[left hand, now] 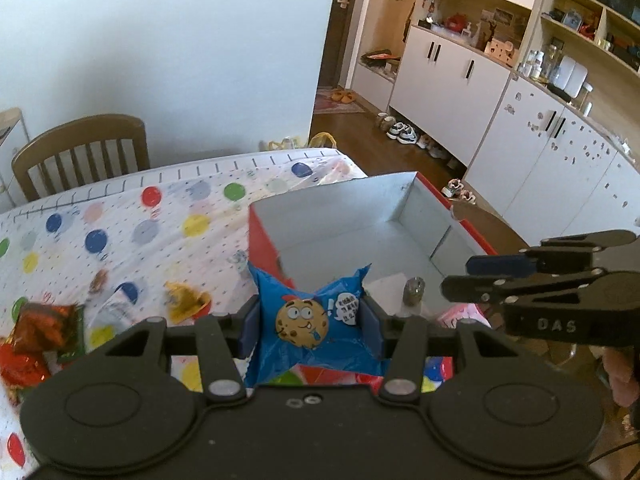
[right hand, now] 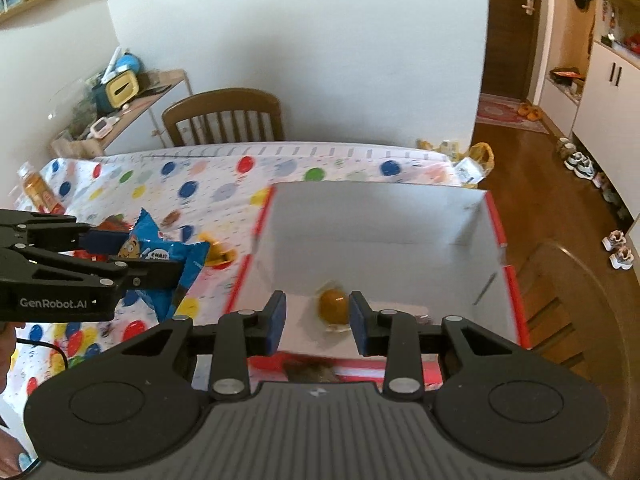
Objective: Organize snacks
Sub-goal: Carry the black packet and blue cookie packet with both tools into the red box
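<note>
My left gripper [left hand: 310, 322] is shut on a blue cookie packet [left hand: 308, 320] with a cartoon cookie face, held just above the near left corner of a red box with white inner walls [left hand: 340, 216]. The packet also shows in the right wrist view [right hand: 160, 258], pinched by the left gripper [right hand: 132, 256]. My right gripper [right hand: 318, 318] is open over the box [right hand: 380, 216]; an orange-yellow wrapped snack [right hand: 333, 306] lies loose on the box floor below its fingers. In the left wrist view the right gripper [left hand: 460, 276] reaches in from the right.
The table has a polka-dot cloth [left hand: 120, 220]. Loose snacks lie left of the box: red-orange wrappers [left hand: 36, 336], a yellow wrapper [left hand: 186, 302]. A grey wrapped piece [left hand: 414, 292] sits in the box. A wooden chair [right hand: 224, 116] stands behind the table, a drink bottle [right hand: 36, 188] at its left.
</note>
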`<move>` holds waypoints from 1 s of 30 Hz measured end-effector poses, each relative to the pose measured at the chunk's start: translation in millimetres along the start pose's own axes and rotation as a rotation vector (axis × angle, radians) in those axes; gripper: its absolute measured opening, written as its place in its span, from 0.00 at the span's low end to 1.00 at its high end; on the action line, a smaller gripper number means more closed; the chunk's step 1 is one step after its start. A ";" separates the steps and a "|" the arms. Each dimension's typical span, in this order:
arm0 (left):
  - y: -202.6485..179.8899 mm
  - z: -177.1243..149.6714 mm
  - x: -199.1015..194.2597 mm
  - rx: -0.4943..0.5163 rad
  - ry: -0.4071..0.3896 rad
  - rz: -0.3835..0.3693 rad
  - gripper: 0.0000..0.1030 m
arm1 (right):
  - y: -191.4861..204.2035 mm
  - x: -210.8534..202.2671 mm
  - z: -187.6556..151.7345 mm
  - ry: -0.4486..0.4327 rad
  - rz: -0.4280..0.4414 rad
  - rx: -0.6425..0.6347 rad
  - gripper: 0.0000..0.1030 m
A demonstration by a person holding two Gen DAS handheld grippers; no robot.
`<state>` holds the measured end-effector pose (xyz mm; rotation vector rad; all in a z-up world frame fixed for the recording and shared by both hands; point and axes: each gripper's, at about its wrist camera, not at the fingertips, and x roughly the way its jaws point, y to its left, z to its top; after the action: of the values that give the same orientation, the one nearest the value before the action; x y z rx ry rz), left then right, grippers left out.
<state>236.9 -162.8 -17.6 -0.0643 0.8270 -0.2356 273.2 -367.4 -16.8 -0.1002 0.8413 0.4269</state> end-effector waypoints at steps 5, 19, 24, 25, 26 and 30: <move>-19.0 13.1 31.5 0.002 0.020 0.030 0.48 | -36.8 15.2 0.8 0.028 0.016 0.013 0.30; -39.4 23.8 86.4 -0.027 0.093 0.066 0.48 | -88.3 15.8 -56.4 0.152 0.087 0.057 0.31; -42.6 24.6 87.9 -0.033 0.097 0.064 0.48 | -85.5 42.4 -85.6 0.203 0.050 0.092 0.58; -43.0 24.1 86.8 -0.031 0.095 0.064 0.48 | -83.1 50.7 -90.2 0.209 0.034 0.091 0.58; -43.5 24.2 86.6 -0.030 0.094 0.064 0.48 | -81.6 57.3 -93.6 0.217 0.023 0.097 0.58; -41.6 20.8 85.9 -0.030 0.099 0.058 0.48 | -73.2 79.3 -102.5 0.236 -0.012 0.120 0.58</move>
<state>300.6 -224.0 -59.3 -0.0567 0.9299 -0.1724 277.6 -434.1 -149.8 -0.0452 1.0960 0.3567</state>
